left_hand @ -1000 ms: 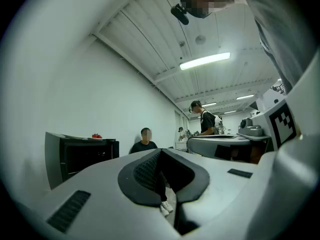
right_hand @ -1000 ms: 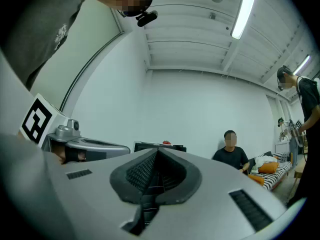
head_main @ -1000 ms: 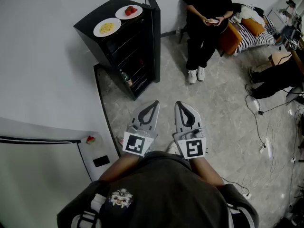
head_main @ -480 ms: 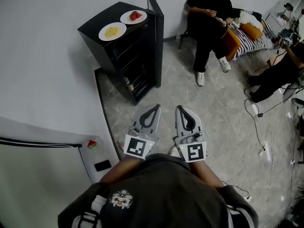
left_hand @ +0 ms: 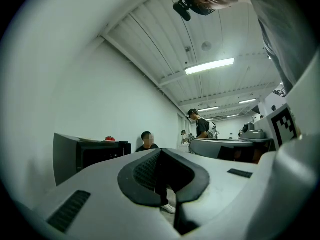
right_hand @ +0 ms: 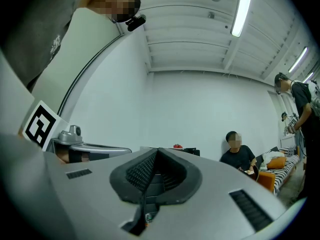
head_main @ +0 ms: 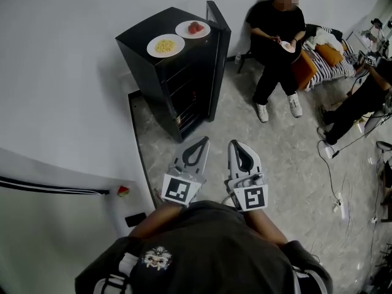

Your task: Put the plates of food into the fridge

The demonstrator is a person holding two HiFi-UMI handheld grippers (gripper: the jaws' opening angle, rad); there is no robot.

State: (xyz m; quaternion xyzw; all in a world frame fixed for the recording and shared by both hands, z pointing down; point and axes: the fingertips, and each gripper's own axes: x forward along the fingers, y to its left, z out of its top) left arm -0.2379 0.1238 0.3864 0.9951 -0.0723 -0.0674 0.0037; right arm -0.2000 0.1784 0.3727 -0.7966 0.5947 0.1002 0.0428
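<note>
Head view: one black fridge [head_main: 142, 57] stands upright against the white wall, with its long axis vertical. Its open front faces the wearer, and its single door [head_main: 219, 54] is swung out on the side away from the wall. Two round plates lie flat, face up, on the fridge's top. The plate of yellow food [head_main: 165, 45] is toward the fridge's front. The plate of red food [head_main: 192, 29] is just behind it, next to the door, so the pair lines up from front to back. There are two grippers, the left gripper [head_main: 199, 141] and the right gripper [head_main: 236, 144]. They are held side by side, roughly level, in front of the fridge and well apart from it. Their tips point toward its open front, and their marker cubes are at the wearer's body. In both gripper views the jaws are pressed together with nothing between them. One seated person [head_main: 277, 48] sits beyond the fridge's door.
</note>
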